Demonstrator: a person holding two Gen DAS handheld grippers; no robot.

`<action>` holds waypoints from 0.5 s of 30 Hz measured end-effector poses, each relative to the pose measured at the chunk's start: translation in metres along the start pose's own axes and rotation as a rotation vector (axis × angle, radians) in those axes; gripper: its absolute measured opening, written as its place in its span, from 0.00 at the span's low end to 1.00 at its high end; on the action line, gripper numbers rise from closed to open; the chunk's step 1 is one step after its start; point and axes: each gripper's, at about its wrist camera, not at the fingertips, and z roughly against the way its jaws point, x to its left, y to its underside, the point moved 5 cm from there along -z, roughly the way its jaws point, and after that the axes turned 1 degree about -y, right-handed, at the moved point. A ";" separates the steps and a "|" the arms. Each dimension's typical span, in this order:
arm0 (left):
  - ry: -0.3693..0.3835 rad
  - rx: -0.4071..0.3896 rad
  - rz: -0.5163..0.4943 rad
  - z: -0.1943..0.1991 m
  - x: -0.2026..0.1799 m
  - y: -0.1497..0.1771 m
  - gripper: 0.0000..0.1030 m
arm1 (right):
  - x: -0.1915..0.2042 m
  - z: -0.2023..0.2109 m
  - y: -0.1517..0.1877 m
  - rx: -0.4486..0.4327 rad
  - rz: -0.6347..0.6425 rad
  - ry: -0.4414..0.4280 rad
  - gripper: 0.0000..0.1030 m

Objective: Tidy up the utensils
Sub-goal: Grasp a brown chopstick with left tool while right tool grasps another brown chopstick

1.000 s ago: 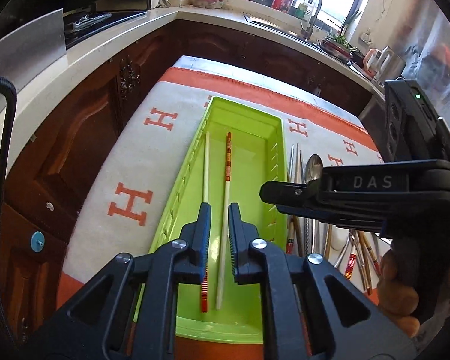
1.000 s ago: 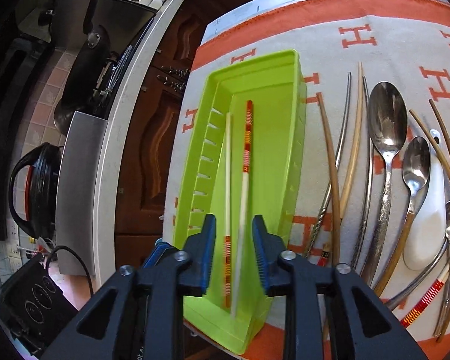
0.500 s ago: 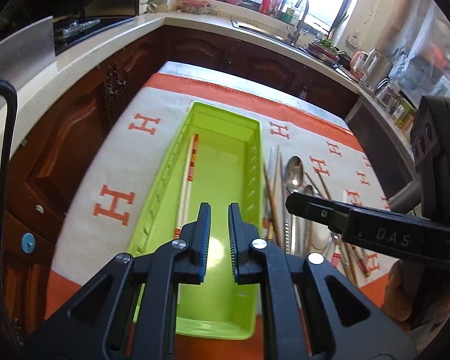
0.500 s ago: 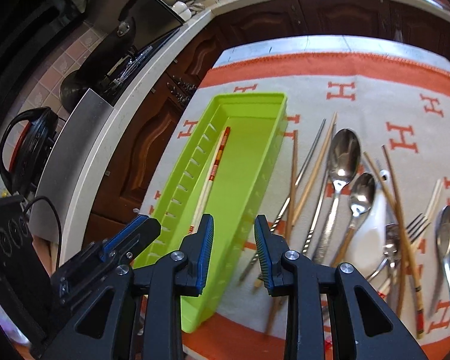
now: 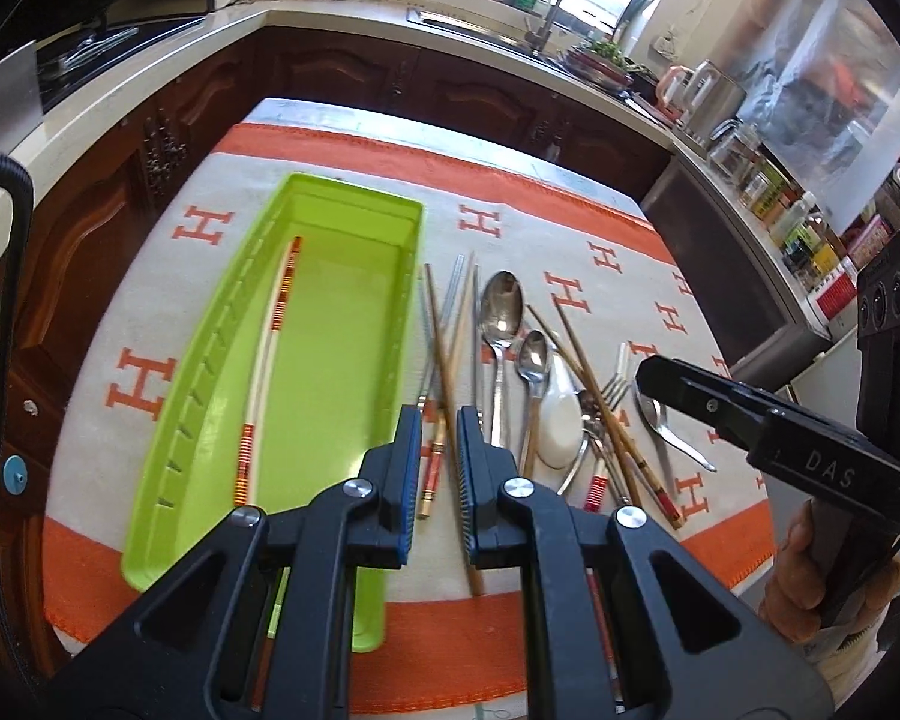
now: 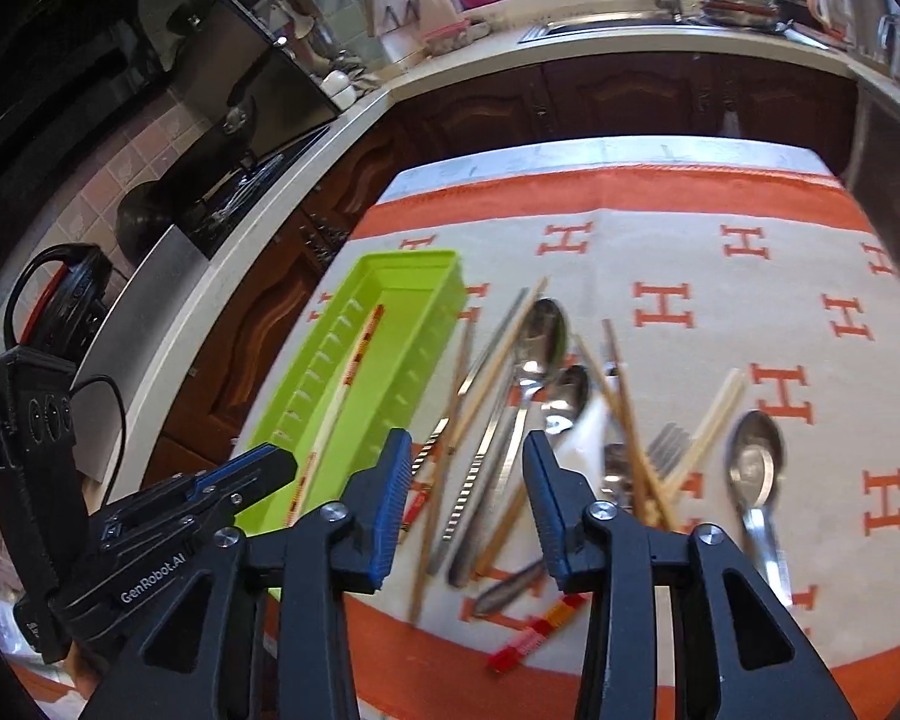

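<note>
A lime green tray lies on the orange and grey cloth and holds a pair of white chopsticks with red bands. The tray also shows in the right wrist view. Right of it lies a loose pile of utensils: wooden chopsticks, metal spoons, a white ceramic spoon and a fork. My left gripper is open a little and empty above the tray's right rim. My right gripper is open wide and empty above the pile's near end.
The cloth covers a small table with dark wood cabinets behind it. A counter with a sink runs along the back and a stove stands at the left. A lone spoon lies at the right of the pile.
Both grippers have risen and shifted right, from over the tray to over the utensil pile. The white chopsticks now lie loose in the tray. The right gripper has opened wider.
</note>
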 end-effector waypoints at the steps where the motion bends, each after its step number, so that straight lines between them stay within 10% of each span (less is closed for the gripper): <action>1: 0.003 0.004 -0.006 -0.001 -0.004 0.000 0.09 | -0.006 0.005 0.000 -0.016 -0.001 0.006 0.39; 15: -0.009 0.120 0.003 -0.063 -0.031 0.011 0.09 | -0.076 -0.007 0.040 0.008 -0.034 0.051 0.32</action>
